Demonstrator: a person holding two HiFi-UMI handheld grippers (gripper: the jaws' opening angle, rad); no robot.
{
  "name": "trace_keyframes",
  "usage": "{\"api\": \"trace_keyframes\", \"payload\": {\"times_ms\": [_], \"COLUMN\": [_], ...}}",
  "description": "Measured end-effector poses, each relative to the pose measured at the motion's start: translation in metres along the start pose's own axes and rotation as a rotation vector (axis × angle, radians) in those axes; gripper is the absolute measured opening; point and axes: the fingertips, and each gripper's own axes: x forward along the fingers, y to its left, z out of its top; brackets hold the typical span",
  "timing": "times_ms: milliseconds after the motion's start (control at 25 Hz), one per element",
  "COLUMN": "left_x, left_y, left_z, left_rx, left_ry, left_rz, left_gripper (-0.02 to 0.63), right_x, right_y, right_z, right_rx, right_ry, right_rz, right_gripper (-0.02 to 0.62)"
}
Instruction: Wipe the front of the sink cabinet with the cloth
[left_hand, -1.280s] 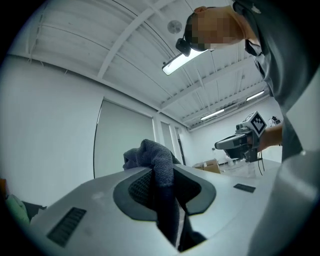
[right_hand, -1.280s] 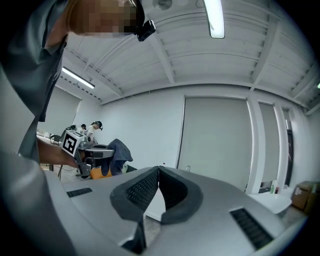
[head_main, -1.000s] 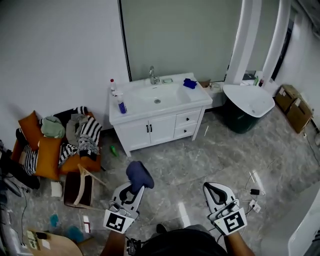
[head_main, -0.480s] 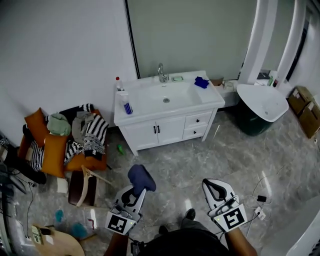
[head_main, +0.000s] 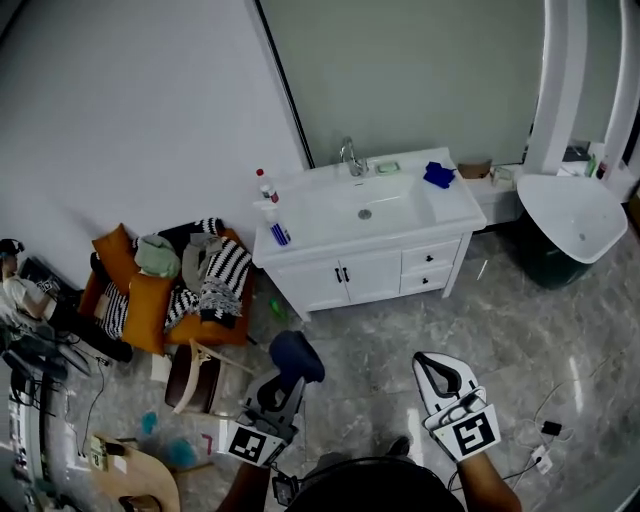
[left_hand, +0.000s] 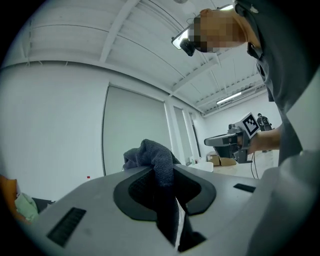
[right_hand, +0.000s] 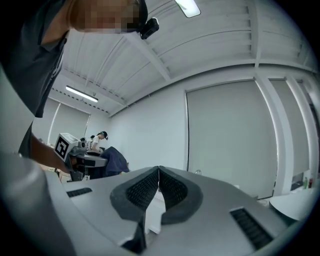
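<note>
Head view: left gripper (head_main: 285, 391) clamps the cloth (head_main: 297, 356) — well short of the sink cabinet (head_main: 370, 275) (right gripper (head_main: 438, 378) closed, empty).

Dark cloth (left_hand: 150, 154) clamped between left gripper (left_hand: 169, 172) jaws, bunched above them; right gripper (left_hand: 231, 141) beyond, at right.

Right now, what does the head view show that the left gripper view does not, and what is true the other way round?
Only the head view shows the front of the white sink cabinet, with its doors and drawers, and the white basin in its top. Only the left gripper view shows the white ribbed ceiling and, close up, the left gripper with its jaws shut on the dark blue-grey cloth. Both show that cloth, the left gripper and the right gripper with its square-marker cube.
</note>
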Motion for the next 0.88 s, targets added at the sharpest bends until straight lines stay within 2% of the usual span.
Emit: {"api": "trace_keyframes", "payload": {"times_ms": [240, 480, 560, 760, 880], "left_x": [0.033, 0.067, 0.077, 0.098, 0.108], "left_y": [0.002, 0.032, 0.05, 0.1, 0.123], "left_z": [-0.003, -0.018, -0.02, -0.028, -0.041], "left_rx": [0.011, -0.03, -0.046, -0.031, -0.056], "left_ry": [0.041, 0.032, 0.019, -0.078, -0.072], "left_rz": [-0.016, -0.033, -0.035, -0.04, -0.034], "left_gripper": [0.071, 0.071, 0.071, 0.071, 0.071], "right_x": [0.011, 0.046, 0.059, 0.097, 0.121], "right_y": [-0.024, -0.037, -0.037, -0.032, -0.033], "right_z": [-0.017, -0.013, -0.005, 0.003, -0.005], "right_rx": [0.052, 0.016, -0.002, -0.078, -0.106], "right_ry": [0.019, 0.018, 0.035, 0.078, 0.111], "right_rz": [-0.001, -0.009, -0.008, -0.004, -0.008], "right_gripper": [0.009, 0.009, 0.009, 0.009, 0.009]}}
